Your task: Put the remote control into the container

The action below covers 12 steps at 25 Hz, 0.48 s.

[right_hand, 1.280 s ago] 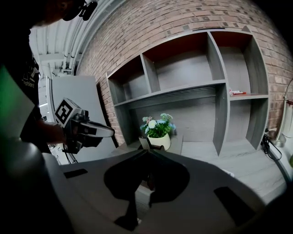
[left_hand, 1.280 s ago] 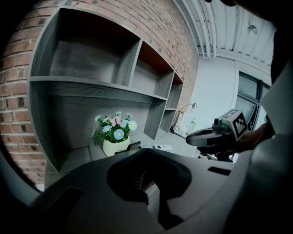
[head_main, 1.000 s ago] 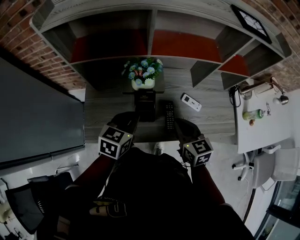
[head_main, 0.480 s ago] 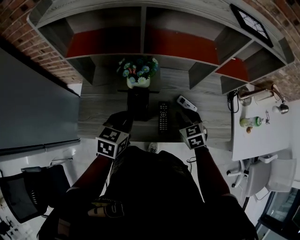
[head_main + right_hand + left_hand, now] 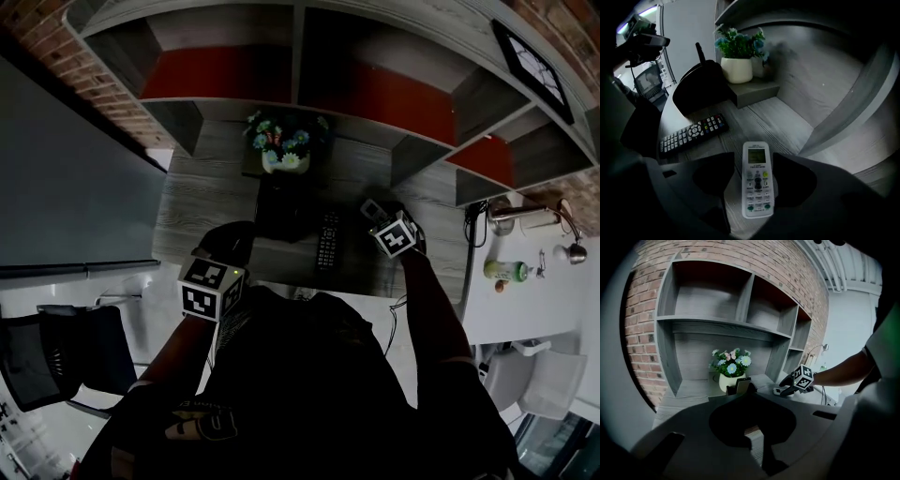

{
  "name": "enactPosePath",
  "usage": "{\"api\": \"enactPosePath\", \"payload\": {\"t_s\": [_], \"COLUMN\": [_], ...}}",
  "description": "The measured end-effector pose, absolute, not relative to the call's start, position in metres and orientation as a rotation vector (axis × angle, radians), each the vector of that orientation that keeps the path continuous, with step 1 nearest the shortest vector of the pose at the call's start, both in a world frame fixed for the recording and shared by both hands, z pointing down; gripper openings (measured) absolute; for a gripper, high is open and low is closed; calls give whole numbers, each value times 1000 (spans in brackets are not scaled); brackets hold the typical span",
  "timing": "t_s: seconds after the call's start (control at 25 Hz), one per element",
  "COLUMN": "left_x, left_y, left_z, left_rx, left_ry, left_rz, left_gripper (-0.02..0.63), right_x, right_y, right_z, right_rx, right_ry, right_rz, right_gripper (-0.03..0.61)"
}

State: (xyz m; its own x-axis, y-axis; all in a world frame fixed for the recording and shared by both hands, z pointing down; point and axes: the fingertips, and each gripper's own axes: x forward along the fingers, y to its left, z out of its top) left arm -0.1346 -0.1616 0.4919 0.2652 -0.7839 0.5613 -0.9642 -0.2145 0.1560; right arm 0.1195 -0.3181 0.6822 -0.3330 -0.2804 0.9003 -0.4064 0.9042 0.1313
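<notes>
The white remote control [image 5: 757,178] is seen lying flat on the worktop [image 5: 202,202], toward its right edge. It is framed by the right gripper [image 5: 753,161], whose jaws have just been opening wide and are not pressed on it. The black container [image 5: 281,211] is set mid-worktop, and its contents are lost in darkness. On the left gripper [image 5: 753,434] the jaws are held nearly together, with nothing between them.

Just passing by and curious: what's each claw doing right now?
Left gripper: closed, holding nothing.
Right gripper: open, its jaws have just been opening; the white remote lies between them, not gripped.
</notes>
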Motion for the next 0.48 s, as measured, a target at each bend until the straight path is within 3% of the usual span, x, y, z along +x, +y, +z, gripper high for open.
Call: {"api": "enactPosePath", "payload": {"t_s": [0.48], "left_x": [-148], "left_y": [-157], "left_z": [489], "left_rx": [2011], "left_ry": [-1629], "left_rz": [498], "left_gripper": [6], "right_x": [112], "right_y": [-336], "right_z": [709], "right_rx": [349], "right_ry": [-1865], "right_rz": [205], "right_gripper": [239]}}
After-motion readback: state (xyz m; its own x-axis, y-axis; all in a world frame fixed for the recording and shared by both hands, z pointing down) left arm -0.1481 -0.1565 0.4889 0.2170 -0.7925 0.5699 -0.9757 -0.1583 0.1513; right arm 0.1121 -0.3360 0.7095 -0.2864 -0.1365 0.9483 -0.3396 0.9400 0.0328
